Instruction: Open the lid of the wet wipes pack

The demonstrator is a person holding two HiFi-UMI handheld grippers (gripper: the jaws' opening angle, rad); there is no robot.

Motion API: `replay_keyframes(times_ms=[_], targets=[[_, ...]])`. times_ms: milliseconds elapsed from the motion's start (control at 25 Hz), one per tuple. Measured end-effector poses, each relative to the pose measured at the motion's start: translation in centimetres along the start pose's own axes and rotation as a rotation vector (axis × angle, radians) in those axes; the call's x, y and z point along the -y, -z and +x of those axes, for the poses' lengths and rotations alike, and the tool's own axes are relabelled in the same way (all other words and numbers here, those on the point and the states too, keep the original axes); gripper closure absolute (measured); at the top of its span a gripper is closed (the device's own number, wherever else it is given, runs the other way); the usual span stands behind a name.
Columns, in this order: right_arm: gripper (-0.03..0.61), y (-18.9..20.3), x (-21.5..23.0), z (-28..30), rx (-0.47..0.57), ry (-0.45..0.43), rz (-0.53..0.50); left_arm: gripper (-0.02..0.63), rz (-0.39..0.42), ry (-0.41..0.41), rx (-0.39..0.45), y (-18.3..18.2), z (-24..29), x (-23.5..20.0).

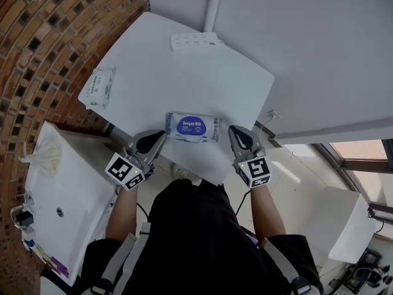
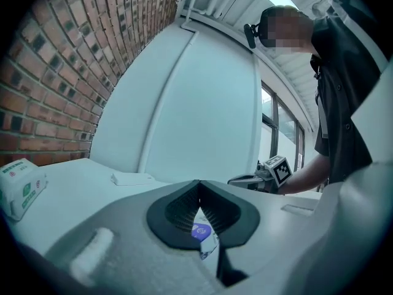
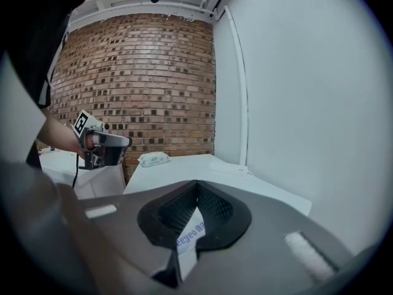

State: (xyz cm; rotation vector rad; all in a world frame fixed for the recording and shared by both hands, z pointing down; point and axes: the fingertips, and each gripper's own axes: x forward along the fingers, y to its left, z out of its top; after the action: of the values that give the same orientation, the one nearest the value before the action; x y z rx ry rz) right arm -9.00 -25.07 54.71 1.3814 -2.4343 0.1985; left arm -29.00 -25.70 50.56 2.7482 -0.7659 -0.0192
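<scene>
— Two grippers, both closed?
— Yes. The left gripper [image 1: 162, 136] is closed on nothing; the soft white plastic wet wipes pack [image 1: 192, 128] lies just right of its tips; then the right gripper [image 1: 233, 130], closed and empty too.
— How will it handle?
— Light, squashy, slippery, I think. Pin one end, lift the blue oval lid [image 1: 191, 126] by its edge. Only the head view shows this lid whole; the gripper views, a strip.

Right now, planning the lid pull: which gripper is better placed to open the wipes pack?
Probably left: the left gripper, shut, sits beside the wet wipes pack, facing its blue lid; the right gripper stands farther off.
</scene>
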Motion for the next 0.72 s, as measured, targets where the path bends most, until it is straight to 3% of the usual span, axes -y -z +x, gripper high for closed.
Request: replay_keyframes(times_ms=[240, 480, 720], targets=[[0.571, 0.6, -0.1, 0.1, -0.013, -0.041, -0.023, 0.612, 0.028, 0.020, -0.024, 0.2, 2.1, 0.4], [0.568, 1.6, -2.2, 2.3, -0.073, -0.163, -0.157, 0.612, 0.063, 0.010, -0.075, 1.4, 3.1, 0.0], [0.448, 5.1, -4.5, 4.5, -0.199, -0.322, -0.245, 0.612, 0.042, -0.006, -0.108, 3.2, 3.0, -0.5]])
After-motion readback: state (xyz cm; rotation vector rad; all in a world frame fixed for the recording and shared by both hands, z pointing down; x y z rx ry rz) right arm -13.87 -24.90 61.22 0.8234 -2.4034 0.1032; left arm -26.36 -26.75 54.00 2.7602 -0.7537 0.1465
